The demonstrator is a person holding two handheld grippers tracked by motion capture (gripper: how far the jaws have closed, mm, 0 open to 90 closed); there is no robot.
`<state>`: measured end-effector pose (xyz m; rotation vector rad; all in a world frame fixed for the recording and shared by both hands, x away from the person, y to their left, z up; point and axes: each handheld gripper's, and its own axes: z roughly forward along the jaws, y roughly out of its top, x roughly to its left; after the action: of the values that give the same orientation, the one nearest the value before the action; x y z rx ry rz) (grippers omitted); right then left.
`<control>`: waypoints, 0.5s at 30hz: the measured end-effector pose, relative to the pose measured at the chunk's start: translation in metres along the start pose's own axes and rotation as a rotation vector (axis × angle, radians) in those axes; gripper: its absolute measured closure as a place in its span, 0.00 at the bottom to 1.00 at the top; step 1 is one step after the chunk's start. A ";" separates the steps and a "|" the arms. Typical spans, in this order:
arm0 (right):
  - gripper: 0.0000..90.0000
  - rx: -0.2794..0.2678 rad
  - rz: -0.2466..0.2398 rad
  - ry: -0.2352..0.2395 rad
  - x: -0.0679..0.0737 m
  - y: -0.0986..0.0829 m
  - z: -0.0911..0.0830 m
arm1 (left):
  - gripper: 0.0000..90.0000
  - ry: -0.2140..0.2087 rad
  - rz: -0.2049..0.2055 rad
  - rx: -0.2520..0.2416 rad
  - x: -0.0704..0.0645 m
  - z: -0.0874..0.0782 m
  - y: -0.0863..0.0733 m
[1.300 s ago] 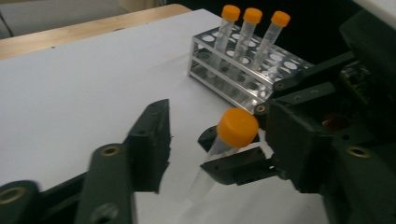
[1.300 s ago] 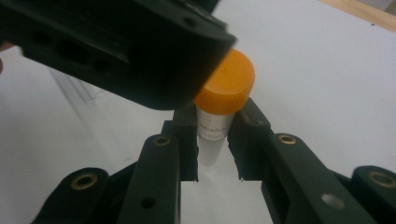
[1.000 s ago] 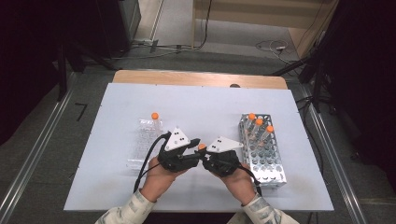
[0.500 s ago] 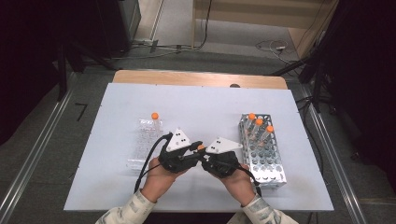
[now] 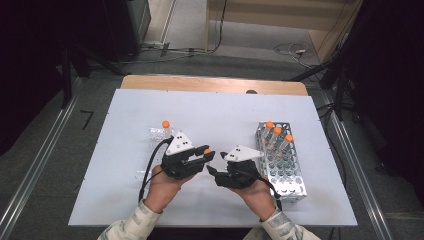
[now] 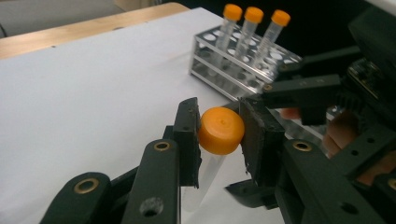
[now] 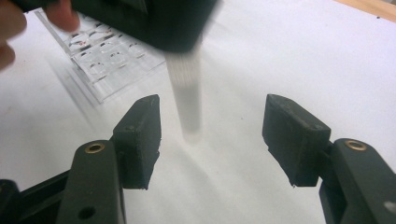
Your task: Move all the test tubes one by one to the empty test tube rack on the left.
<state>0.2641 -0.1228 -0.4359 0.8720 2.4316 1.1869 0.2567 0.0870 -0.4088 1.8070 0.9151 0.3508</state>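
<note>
Tube (image 6: pixel 219 131): orange-capped, hanging over the counter (image 5: pixel 215 115) between both grippers, clear of the surface.
Left gripper (image 5: pixel 202 155): jaws clamping the cap from both sides.
Right gripper (image 7: pixel 212 140): jaws spread wide, flanking the tube's clear body, not touching.
Handling: probably light, stiff plastic, smooth and slippery; taking the body mid-length looks safest.
Metal rack (image 5: pixel 282 155): holding three capped tubes, near the right hand.

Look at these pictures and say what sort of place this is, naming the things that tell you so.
Probably a laboratory bench or test workspace: a metal tube rack holds orange-capped tubes, a clear plastic rack lies on the white table, and the left hand-held gripper holds another capped tube.
</note>
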 end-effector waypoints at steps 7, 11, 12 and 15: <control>0.39 0.003 0.008 -0.003 0.000 -0.001 0.000 | 0.77 0.051 -0.054 -0.044 0.022 -0.018 0.006; 0.39 0.005 0.010 -0.003 0.000 -0.002 0.001 | 0.77 0.070 -0.066 -0.057 0.030 -0.025 0.008; 0.39 0.007 0.010 -0.003 0.000 -0.002 0.001 | 0.77 0.078 -0.069 -0.060 0.032 -0.026 0.008; 0.39 0.006 0.012 -0.004 -0.001 -0.002 0.000 | 0.77 0.090 -0.078 -0.064 0.036 -0.030 0.008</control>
<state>0.2638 -0.1240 -0.4374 0.8906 2.4313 1.1807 0.2664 0.1316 -0.3952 1.7031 1.0233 0.4098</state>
